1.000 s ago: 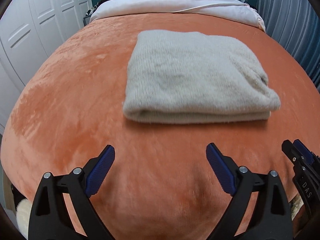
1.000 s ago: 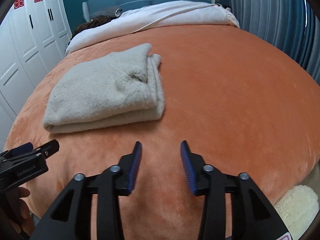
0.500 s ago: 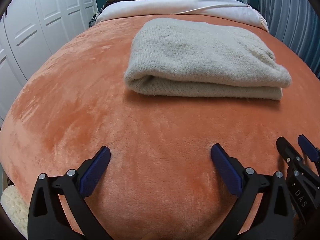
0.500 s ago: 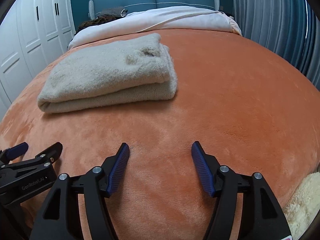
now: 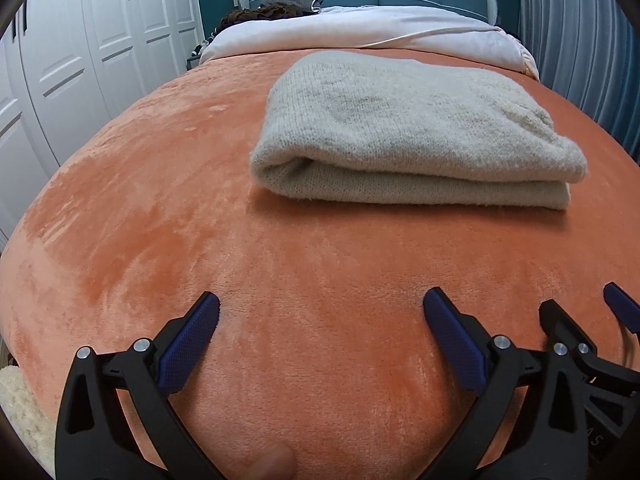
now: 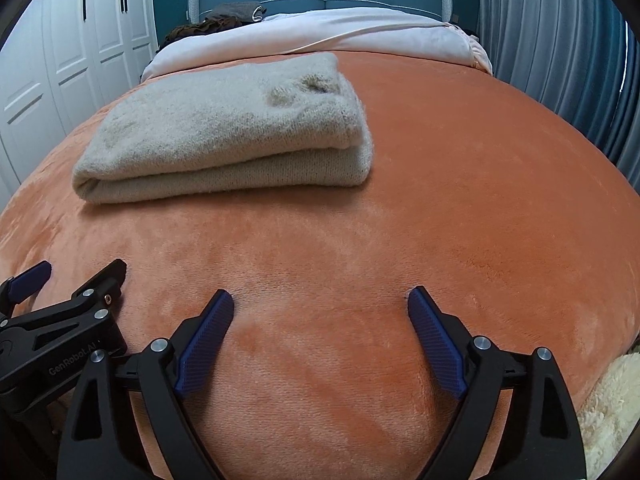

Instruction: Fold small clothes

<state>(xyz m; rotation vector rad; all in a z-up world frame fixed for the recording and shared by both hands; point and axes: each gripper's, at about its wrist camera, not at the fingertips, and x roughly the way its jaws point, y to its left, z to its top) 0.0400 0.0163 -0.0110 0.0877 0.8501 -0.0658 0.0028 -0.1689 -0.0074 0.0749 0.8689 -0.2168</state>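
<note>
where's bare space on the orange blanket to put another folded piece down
Bare blanket lies right of the folded sweater, out to the blanket's right edge, and left of it toward the wardrobe. The near strip before the sweater is crowded: left gripper open, right gripper opening, both empty. Beyond the sweater the pale duvet begins.

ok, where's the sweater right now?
The folded sweater lies on the orange blanket, mid-bed, ahead of both grippers and touched by neither. It sits centre-right in the left wrist view and upper left in the right wrist view, short of the white duvet.
</note>
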